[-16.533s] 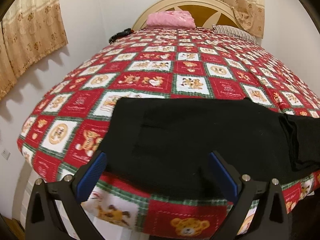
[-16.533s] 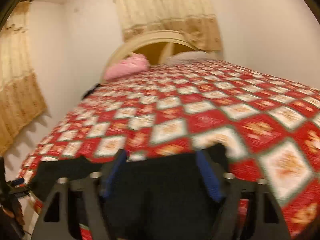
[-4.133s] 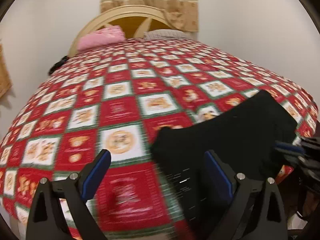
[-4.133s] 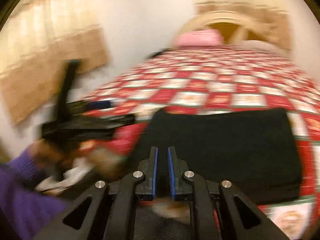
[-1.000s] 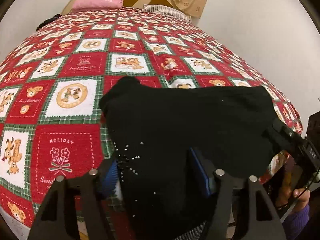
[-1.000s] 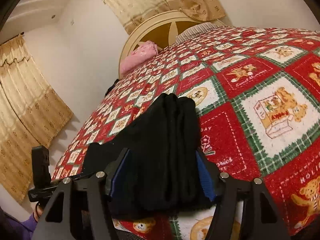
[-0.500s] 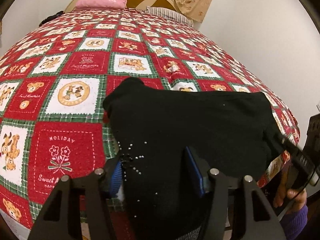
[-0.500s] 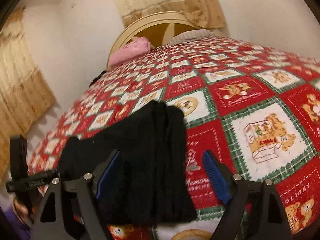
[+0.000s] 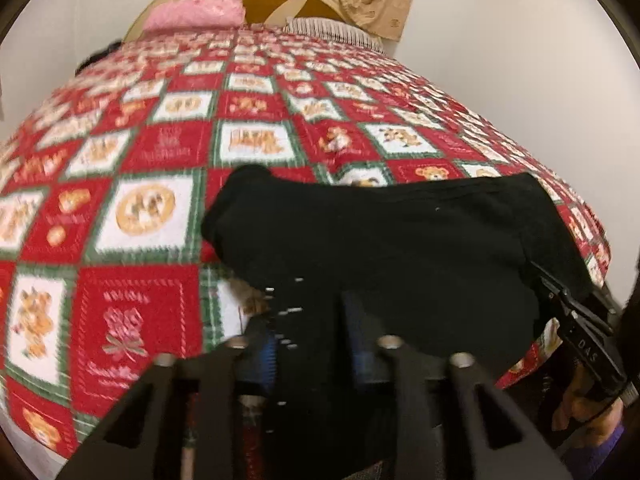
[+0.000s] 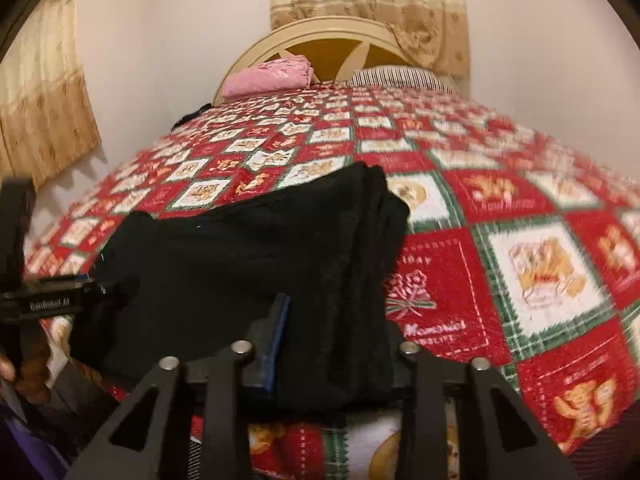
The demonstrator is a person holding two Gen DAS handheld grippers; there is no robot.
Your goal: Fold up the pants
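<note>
Your folded black fabric pants (image 9: 400,248) lie flat at the near edge of the bed, on the red, white and green checked teddy-bear bedspread (image 9: 168,152). In the left wrist view the bundle's long axis runs across the frame from 9 o'clock to 3 o'clock, parallel to the bed's foot edge. Its rounded left corner points toward 10 o'clock, and the right end tapers toward 4 o'clock. In the right wrist view the same bundle (image 10: 248,256) shows a stacked, layered edge at 1 o'clock, and its length trails off toward 9 o'clock.

Your left claw (image 9: 312,344) is at 6 o'clock on the near hem. Its blue-padded jaws are closing, with black cloth gathered between them and the pads pressing on it. Your right claw (image 10: 336,344) sits at 6 o'clock on the thick layered end. Its jaws are also closing, with the stacked fabric filling the gap. One blue pad is visible against the cloth, and the other is hidden behind the folds.

Each claw also appears in the other's view, at 4 o'clock from the left wrist and at 8 o'clock from the right wrist.

At 12 o'clock, a pink pillow (image 10: 268,74) and a striped pillow (image 10: 400,76) rest against the cream arched wooden headboard (image 10: 320,36).
</note>
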